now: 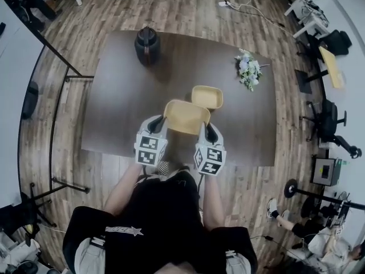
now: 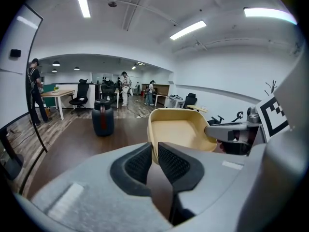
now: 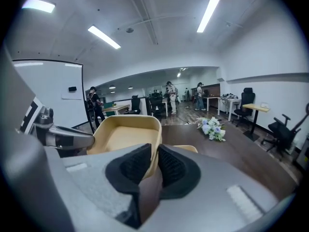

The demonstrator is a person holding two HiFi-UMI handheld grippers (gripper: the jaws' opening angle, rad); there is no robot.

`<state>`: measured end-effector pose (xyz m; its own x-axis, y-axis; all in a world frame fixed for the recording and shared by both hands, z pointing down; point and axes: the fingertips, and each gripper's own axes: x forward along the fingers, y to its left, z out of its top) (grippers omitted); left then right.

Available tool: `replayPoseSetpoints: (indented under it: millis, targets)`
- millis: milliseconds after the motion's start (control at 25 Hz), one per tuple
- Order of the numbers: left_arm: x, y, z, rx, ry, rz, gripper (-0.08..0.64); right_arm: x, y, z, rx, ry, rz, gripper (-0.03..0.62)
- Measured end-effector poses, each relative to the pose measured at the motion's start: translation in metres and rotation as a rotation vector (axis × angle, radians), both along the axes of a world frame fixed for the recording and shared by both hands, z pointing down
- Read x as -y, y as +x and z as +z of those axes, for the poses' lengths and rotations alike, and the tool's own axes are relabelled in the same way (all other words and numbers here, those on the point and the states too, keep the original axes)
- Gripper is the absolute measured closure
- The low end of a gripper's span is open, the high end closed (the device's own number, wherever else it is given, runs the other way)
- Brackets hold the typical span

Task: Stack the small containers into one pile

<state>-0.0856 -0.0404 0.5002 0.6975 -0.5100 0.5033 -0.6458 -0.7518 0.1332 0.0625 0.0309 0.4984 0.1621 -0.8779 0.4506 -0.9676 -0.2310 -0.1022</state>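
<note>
The left gripper (image 1: 161, 121) is clamping its two pads on the left wall of a yellow container (image 1: 186, 117), with the thin rim sitting between the nearly closed jaws in the left gripper view. The right gripper (image 1: 206, 129) is gripping the opposite, right wall of the same container in the same manner, jaws pressed onto the rim. The container is being held open side up between the two grippers, over the near middle of the dark table (image 1: 114, 96), and it appears to be lifted off the table top. A second yellow container (image 1: 207, 97) is resting on the table just beyond it and slightly to the right; in the head view the two are overlapping at one corner, and whether they are touching cannot be told. A dark jug (image 1: 146, 44) is standing at the far edge of the table, and a bunch of flowers (image 1: 249, 69) is lying at the far right.
</note>
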Motion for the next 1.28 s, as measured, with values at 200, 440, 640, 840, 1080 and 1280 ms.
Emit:
replayPoseSetpoints:
  millis: [200, 440, 640, 840, 1080, 1280]
  targets:
    - [-0.016, 0.034, -0.003, -0.016, -0.005, 0.088, 0.511, -0.027, 0.029, -0.006, -0.017, -0.005, 0.086, 0.543]
    - [-0.030, 0.083, -0.003, -0.033, -0.013, 0.153, 0.511, -0.049, 0.073, -0.009, -0.035, -0.019, 0.145, 0.543]
    - [-0.029, 0.118, 0.000, -0.022, -0.022, 0.154, 0.511, -0.046, 0.110, -0.005, -0.027, -0.032, 0.142, 0.545]
    - [-0.016, 0.142, 0.011, 0.005, -0.041, 0.110, 0.512, -0.024, 0.139, 0.007, 0.003, -0.054, 0.100, 0.545]
    - [0.007, 0.163, 0.029, 0.048, -0.075, 0.030, 0.512, 0.010, 0.165, 0.033, 0.047, -0.096, 0.025, 0.545]
    - [0.033, 0.169, 0.050, 0.091, -0.115, -0.035, 0.517, 0.044, 0.174, 0.057, 0.092, -0.145, -0.034, 0.545]
